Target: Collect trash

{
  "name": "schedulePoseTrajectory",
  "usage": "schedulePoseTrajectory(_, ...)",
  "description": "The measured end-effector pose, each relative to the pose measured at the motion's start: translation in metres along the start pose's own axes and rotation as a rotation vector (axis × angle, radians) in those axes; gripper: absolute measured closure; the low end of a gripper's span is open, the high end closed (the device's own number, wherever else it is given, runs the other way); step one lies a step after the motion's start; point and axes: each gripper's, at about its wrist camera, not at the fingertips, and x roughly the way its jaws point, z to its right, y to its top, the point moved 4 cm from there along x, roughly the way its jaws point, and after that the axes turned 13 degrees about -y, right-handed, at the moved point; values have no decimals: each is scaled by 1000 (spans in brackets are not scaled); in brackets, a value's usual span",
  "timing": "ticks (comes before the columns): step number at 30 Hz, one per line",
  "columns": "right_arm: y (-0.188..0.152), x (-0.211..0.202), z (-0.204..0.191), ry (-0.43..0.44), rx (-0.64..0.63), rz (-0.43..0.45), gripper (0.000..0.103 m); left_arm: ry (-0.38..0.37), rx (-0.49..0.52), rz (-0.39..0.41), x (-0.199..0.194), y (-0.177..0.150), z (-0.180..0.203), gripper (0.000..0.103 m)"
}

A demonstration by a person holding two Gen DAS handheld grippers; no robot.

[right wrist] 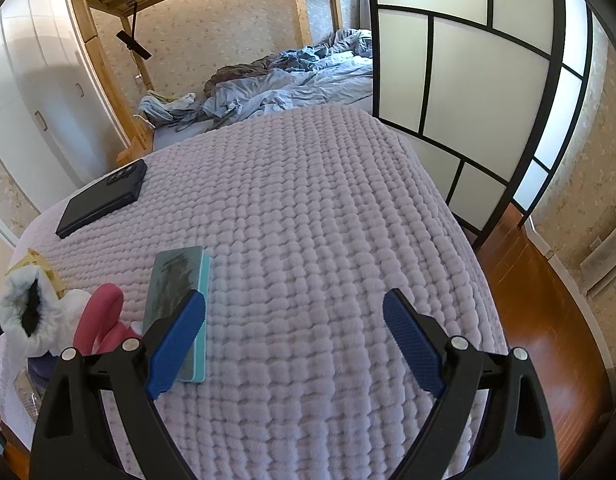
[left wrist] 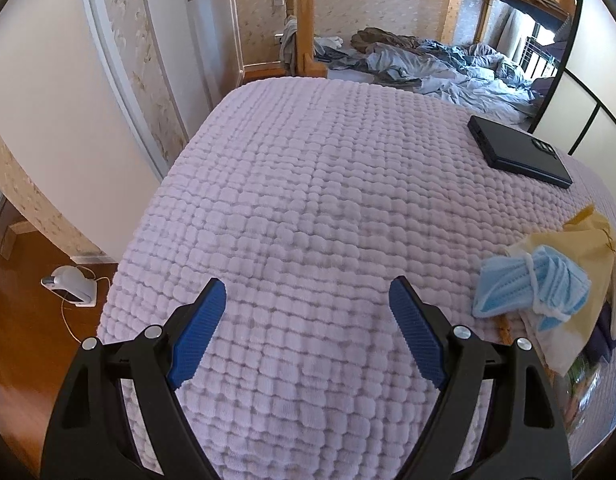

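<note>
Bed (left wrist: 308,200) under a quilted lilac cover carries everything. Black phone (left wrist: 518,151) is seen at the far side of the bed, not trash. Yellow paper bag (left wrist: 588,280) sits at the bed's near edge; judged light, crushable. Blue face masks (left wrist: 528,284) are bunched on the bag, tied with their loops: soft, featherlight, best pinched at the tied middle. Left tongs (left wrist: 308,292) and right tongs (right wrist: 293,308) are spread wide, nothing held, above the cover.
</note>
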Motion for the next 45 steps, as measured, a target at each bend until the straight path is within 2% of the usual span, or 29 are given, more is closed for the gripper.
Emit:
schedulePoseTrajectory(8, 1, 18, 0, -27, -13, -25, 14, 14, -8, 3, 8, 3, -6, 14)
schedulePoseTrajectory(14, 4, 25, -5, -56, -42, -15, 10, 22, -10, 23, 10, 3, -6, 10)
schedulePoseTrajectory(34, 6, 33, -12, -106, -75, -18, 4, 26, -21, 51, 20, 11, -14, 2)
schedulePoseTrajectory(45, 6, 34, -13, -114, -80, -21, 4, 22, -17, 46, 20, 11, -16, 1)
